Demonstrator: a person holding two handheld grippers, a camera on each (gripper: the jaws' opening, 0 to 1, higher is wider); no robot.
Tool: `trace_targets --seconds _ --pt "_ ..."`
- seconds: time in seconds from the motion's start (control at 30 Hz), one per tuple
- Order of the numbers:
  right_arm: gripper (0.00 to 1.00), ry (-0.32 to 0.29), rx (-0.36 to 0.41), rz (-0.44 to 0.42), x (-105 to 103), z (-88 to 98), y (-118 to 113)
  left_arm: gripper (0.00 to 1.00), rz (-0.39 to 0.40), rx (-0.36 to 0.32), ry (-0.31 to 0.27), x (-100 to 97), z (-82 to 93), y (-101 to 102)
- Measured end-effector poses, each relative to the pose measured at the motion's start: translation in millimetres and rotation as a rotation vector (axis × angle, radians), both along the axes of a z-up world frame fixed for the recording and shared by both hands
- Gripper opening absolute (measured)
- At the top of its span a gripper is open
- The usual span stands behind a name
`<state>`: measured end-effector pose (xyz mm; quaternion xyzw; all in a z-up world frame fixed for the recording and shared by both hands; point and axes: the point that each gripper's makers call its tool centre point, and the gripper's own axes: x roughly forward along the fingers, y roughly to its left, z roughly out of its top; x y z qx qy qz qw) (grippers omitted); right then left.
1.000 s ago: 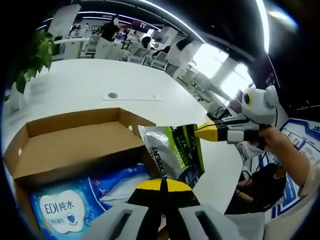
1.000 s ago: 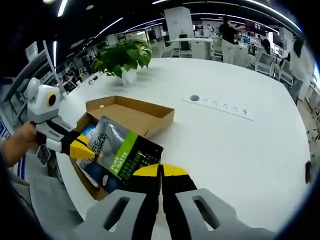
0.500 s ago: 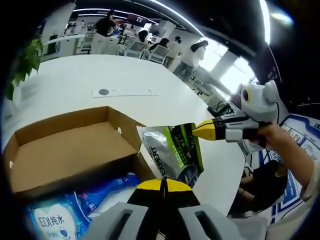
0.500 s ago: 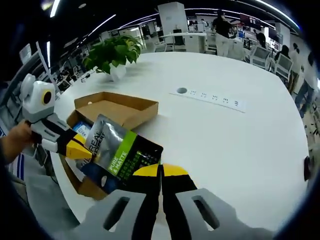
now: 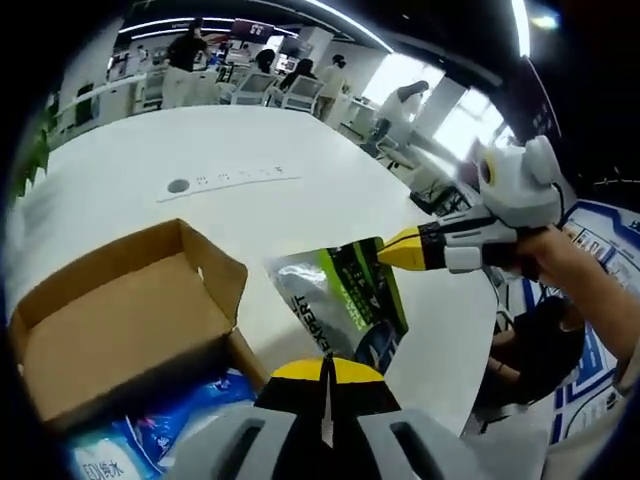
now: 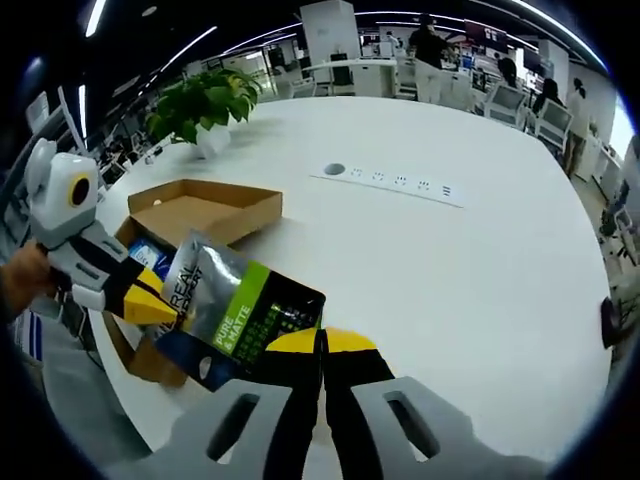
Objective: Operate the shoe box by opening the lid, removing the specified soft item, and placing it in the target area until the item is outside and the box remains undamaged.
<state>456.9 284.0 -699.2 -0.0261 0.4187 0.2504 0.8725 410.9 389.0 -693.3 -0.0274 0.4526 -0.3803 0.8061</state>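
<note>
**Pouch airborne between two grips: risks at release**

The soft pouch [image 6: 235,320], silver, green and black, hangs in the air, held at two opposite edges. In the right gripper view the right gripper [image 6: 322,345] has its yellow-tipped jaws pressed together on the pouch's near corner; the left gripper [image 6: 150,305] pinches the far edge, a hand behind it. In the left gripper view the same pouch [image 5: 345,305] sits between the left gripper [image 5: 325,372], jaws closed on its lower edge, and the right gripper [image 5: 408,250], closed on its upper right edge.

The shoe box [image 6: 205,210] lies open on the white table [image 6: 450,270], lid folded back. A blue wipes pack [image 5: 150,445] remains inside. The pouch is clear of the box, just beside it, above the table edge.

Risks, as judged:
- Both grips are on thin edge margins. The film looks slick; an uneven pull between the hands could slip one corner free and swing the pouch.
- Pulling the hands apart could stretch or tear the seal.
- The pouch hangs near the table edge; releasing here could drop it to the floor.
- The left gripper is close to the box wall; a low sweep could catch and dent the cardboard.
</note>
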Motion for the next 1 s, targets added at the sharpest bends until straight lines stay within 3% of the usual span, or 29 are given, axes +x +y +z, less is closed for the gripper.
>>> trace_targets --seconds 0.2,0.33,0.63,0.8,1.0 --pt "0.0 0.004 -0.005 -0.016 0 -12.7 -6 0.0 -0.064 0.095 -0.015 3.5 -11.3 -6" --pt "0.0 0.004 -0.01 -0.024 2 -20.1 -10 0.0 -0.147 0.189 -0.044 3.9 -19.0 -9" --pt "0.0 0.005 -0.002 -0.051 10 -40.8 -15 0.0 -0.245 0.314 -0.04 6.6 -38.8 -18" --pt "0.0 0.001 0.002 -0.064 14 -49.8 -13 0.0 -0.358 0.449 -0.076 9.6 -51.8 -16" --pt "0.0 -0.019 0.014 -0.094 24 -55.7 -15 0.01 -0.374 0.464 -0.063 11.3 -60.7 -22"
